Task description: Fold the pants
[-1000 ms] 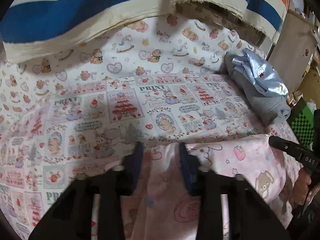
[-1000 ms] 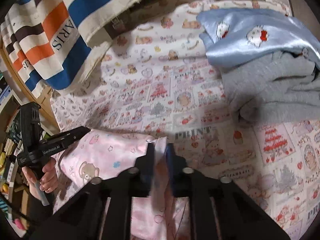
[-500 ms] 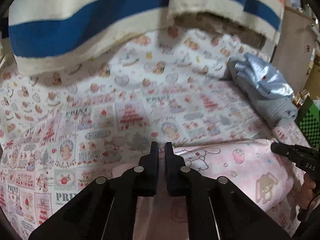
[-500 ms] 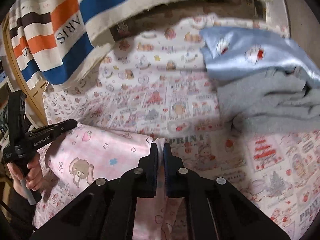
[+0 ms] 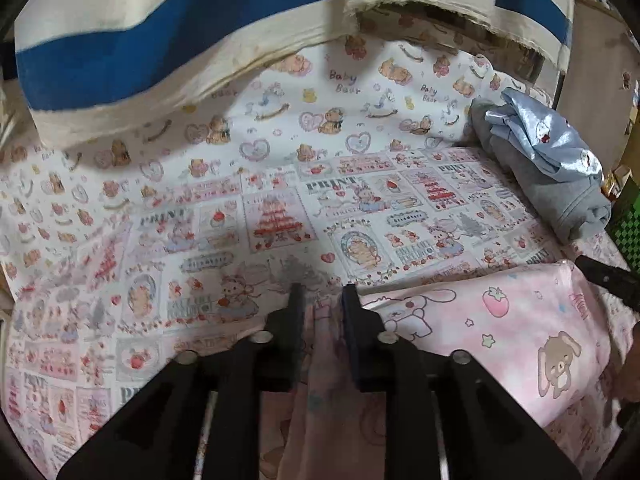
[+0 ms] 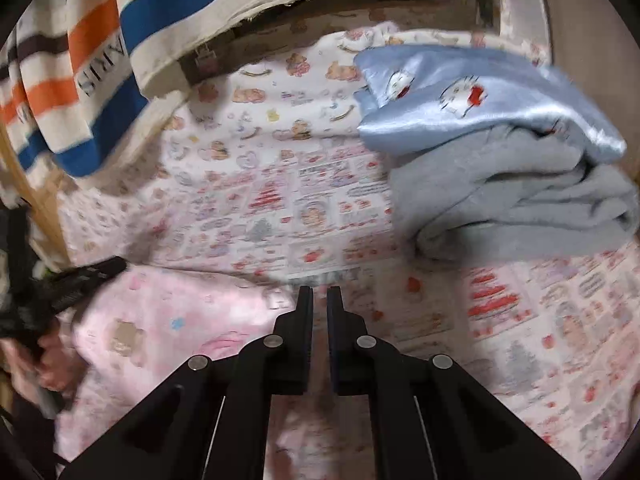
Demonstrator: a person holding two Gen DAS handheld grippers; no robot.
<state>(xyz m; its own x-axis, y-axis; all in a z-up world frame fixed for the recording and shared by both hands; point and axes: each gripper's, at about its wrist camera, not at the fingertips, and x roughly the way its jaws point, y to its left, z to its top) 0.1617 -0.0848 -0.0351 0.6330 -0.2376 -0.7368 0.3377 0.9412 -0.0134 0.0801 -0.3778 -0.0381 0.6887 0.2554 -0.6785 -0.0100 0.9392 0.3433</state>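
Both your grippers tilt down over the bed point(image 5: 280, 152). Your left gripper point(image 5: 322, 300), jaws just opening, straddles the pink pants' point(image 5: 520, 320) edge; your right gripper point(image 6: 319, 300) is closed, fabric between unclear.

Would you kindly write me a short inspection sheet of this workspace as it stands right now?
Surface: bed sheet with cartoon prints.
Job's things: pink pants lying at the near edge.
Clutter: folded grey and blue satin clothes to the right.
Grippers: left gripper open, jaws have just been opening, pink cloth between them; right gripper shut, over the pants' edge; grip unclear.
Cables: nothing seen.
Surroundings: striped blanket hanging behind.
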